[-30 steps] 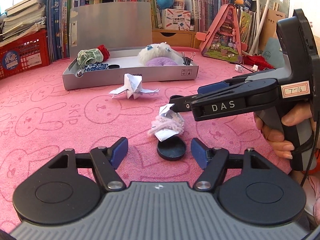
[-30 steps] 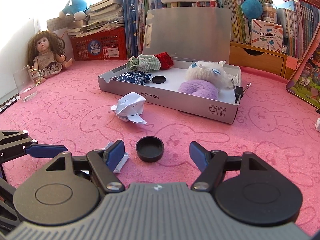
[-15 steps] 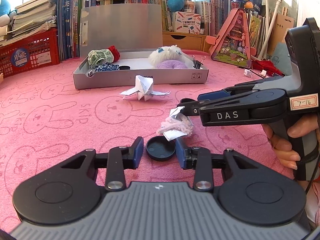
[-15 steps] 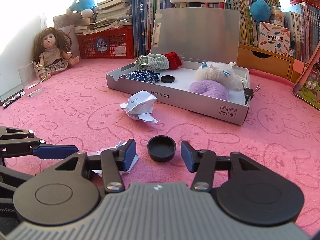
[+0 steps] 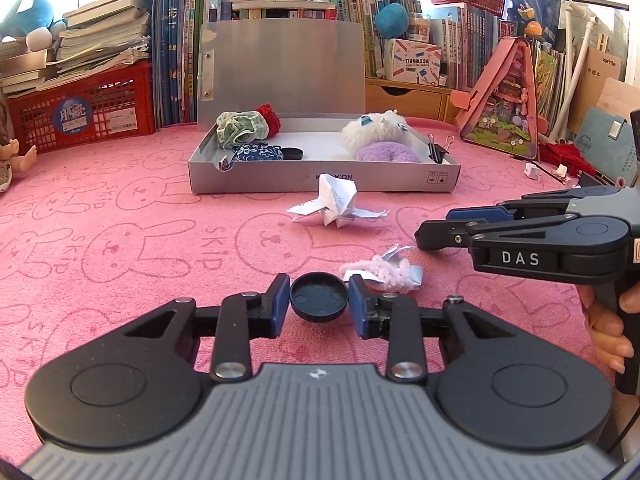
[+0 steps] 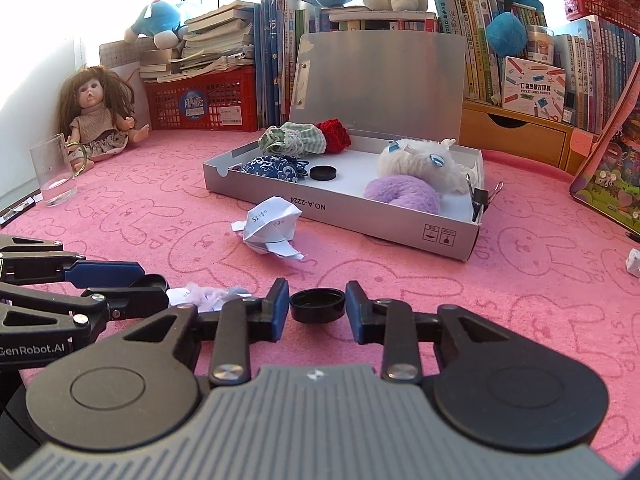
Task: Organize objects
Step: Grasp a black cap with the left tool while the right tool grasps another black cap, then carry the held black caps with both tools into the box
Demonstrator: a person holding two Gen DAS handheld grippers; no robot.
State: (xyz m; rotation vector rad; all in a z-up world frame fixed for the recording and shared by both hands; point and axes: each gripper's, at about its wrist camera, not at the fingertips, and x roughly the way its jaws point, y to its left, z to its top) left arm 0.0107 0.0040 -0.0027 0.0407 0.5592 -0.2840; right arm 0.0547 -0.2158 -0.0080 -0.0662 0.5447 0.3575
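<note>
My left gripper (image 5: 319, 303) is shut on a black round cap (image 5: 319, 297), lifted a little off the pink mat. My right gripper (image 6: 317, 306) is shut on a second black cap (image 6: 317, 305); in the left wrist view (image 5: 436, 226) it shows side-on at the right. A pink fluffy bit with paper scraps (image 5: 384, 269) lies between the two grippers. A crumpled white paper (image 5: 338, 203) lies in front of the open grey box (image 5: 320, 178), which holds cloth pouches, a third black cap (image 6: 323, 172), plush toys and binder clips.
A doll (image 6: 96, 118) and a clear glass (image 6: 54, 174) stand at the far left. A red crate (image 5: 82, 114), books and plush toys line the back. A pink triangular toy house (image 5: 508, 120) stands at the right.
Both grippers have closed, each onto a black cap. The left gripper and its cap have risen slightly. The right gripper has drawn back to the right, away from the fluffy bit.
</note>
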